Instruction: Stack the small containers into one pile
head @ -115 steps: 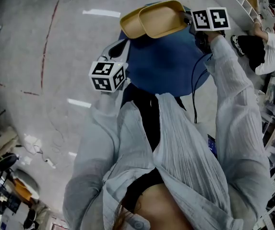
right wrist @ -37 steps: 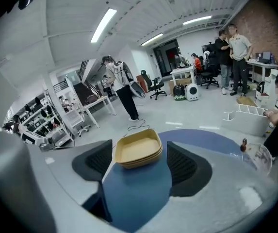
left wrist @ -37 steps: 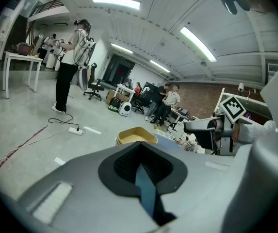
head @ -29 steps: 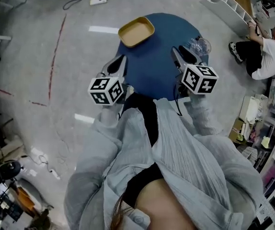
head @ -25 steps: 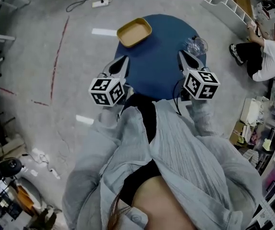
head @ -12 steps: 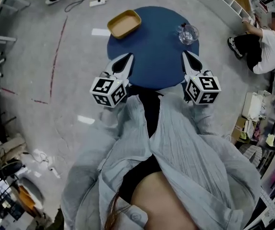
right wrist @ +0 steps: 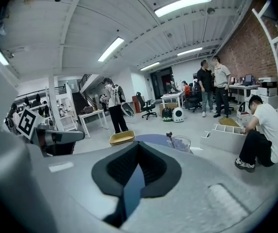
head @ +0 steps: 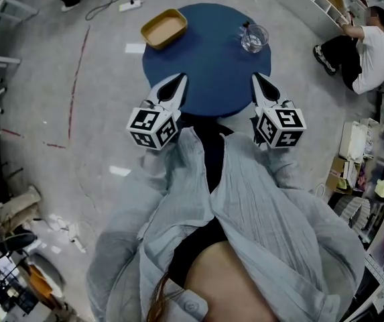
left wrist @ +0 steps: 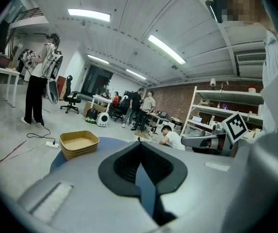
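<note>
**Pile made, both hand-held grippers drawn back to the near rim**

The small containers are seen nested into one yellow pile at the upper left of the round blue counter, right at its far rim. A clear glass vessel stands well apart from them, at the counter's upper right. The left hand-held gripper and the right hand-held gripper are held over the near rim, one toward each side. Each is closed with its jaws pressed together and nothing between them. The task is judged to be done, or very nearly so.

What could go wrong is mostly tied to where the pile stands. It is set so close to the rim that a nudge to the counter, or a careless return reach by the left hand-held gripper, could push it off onto the floor. Whether the upper container is fully seated cannot be settled from the left gripper view, where the layers look even. If it is resting askew, it could slide under a light knock. The glass vessel could likewise be tipped if the right hand-held gripper is swung forward.

Against the earliest frame, a container is no longer carried: the right hand-held gripper was then at the containers, with one tray being set over the other. In the last second the counter is shown higher and smaller in the head view, and both hand-held grippers are drawn back from it.
</note>
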Demonstrator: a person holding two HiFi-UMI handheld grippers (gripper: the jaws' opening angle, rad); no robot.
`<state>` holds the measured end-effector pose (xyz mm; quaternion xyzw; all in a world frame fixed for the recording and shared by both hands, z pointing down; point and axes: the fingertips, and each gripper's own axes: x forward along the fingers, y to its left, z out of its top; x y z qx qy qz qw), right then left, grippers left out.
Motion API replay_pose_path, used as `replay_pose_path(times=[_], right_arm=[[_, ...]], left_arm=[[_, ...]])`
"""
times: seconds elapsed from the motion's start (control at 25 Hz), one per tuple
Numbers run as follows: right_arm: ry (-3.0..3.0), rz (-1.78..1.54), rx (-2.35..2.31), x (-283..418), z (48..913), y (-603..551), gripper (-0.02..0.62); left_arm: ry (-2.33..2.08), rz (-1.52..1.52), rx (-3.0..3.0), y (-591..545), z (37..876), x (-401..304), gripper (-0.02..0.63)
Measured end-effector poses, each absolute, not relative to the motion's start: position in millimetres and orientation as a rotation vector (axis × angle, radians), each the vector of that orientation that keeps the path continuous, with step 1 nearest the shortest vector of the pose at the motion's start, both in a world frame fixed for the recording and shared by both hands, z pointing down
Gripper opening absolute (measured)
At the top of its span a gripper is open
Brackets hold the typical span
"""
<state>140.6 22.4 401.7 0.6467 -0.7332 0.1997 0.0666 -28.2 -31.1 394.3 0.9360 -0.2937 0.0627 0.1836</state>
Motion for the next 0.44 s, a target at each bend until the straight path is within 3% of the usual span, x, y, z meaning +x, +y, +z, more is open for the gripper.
replay_pose_path(times=[0.44], right_arm=[[-2.205,0.603,1.950,137.5,403.9,31.8,0.002]], left_arm=[[-0.869,0.178,2.623,-23.8,398.1,-36.7,0.014]])
